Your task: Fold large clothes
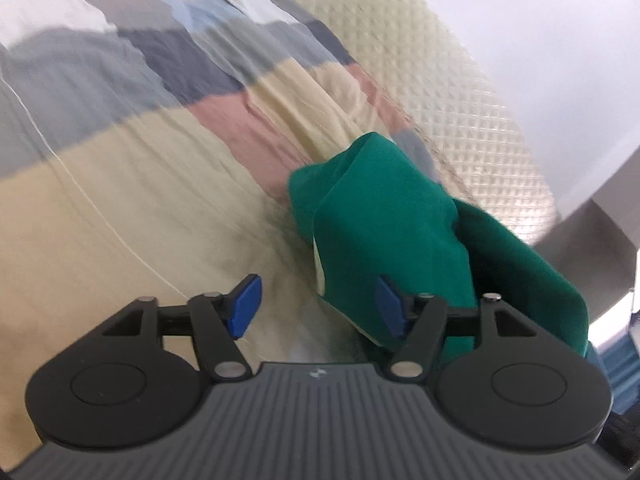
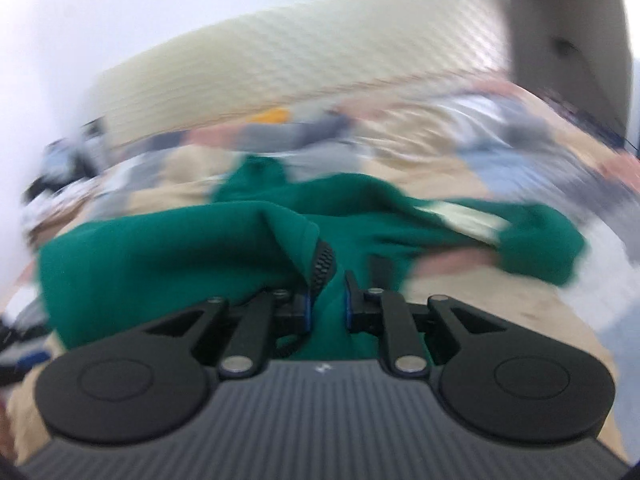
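A green garment lies bunched on a patchwork bed cover, at the right of the left wrist view. My left gripper is open just above the cover; its right blue fingertip lies against the green cloth, and nothing is pinched between the pads. In the blurred right wrist view, my right gripper is shut on a fold of the green garment. Cloth drapes over its left finger, and a pale patch shows on the garment's far side.
A cream quilted headboard or mattress edge runs along the bed's far side below a white wall. A grey vertical panel stands at the upper right of the right wrist view. Dark blurred objects lie at that view's left edge.
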Demonstrator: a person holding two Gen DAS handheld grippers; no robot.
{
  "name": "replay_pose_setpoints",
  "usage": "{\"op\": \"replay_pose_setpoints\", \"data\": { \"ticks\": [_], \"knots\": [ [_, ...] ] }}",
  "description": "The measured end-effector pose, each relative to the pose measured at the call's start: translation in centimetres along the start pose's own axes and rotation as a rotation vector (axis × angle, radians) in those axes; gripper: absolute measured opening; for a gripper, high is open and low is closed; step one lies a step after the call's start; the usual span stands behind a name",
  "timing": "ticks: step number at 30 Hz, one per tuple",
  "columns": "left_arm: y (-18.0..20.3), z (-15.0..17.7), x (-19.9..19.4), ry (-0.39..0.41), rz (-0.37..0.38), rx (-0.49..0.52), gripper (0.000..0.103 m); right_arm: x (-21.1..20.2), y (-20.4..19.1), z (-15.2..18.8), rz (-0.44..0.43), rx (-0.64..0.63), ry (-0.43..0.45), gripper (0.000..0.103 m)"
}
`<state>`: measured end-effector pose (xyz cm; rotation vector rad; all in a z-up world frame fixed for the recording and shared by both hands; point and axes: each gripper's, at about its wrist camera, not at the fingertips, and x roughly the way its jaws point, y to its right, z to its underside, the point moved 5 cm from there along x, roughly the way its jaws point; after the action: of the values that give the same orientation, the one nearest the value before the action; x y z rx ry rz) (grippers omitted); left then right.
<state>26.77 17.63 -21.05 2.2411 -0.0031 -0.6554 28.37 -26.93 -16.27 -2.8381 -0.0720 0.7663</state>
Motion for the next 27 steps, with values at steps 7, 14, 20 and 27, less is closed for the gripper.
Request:
{"op": "replay_pose_setpoints", "data": {
  "ticks": [7,14,20,27],
  "knots": [
    [1.4,3.4,3.8,-0.111,0.222,-0.078,0.088,3.6,5.8,2.0,0.142,0.207,-0.080,0.017],
    [4.0,7.7,7.0,-0.244,0.303,-0.094,0.089,3.1,4.0,2.0,0.130,0.153,-0.049,0.018],
    [2.4,7.4,9.0,-0.205,0.115,-0.110,0.022,2.0,2.1,1.4,0.078,0.084,-0.016,0.018],
    [2.4,0.1,3.2,0.081,0.083,-0.134,0.009,-0.9,-0.3,0.6,-0.013,0.027,0.083,0.018]
  ]
}}
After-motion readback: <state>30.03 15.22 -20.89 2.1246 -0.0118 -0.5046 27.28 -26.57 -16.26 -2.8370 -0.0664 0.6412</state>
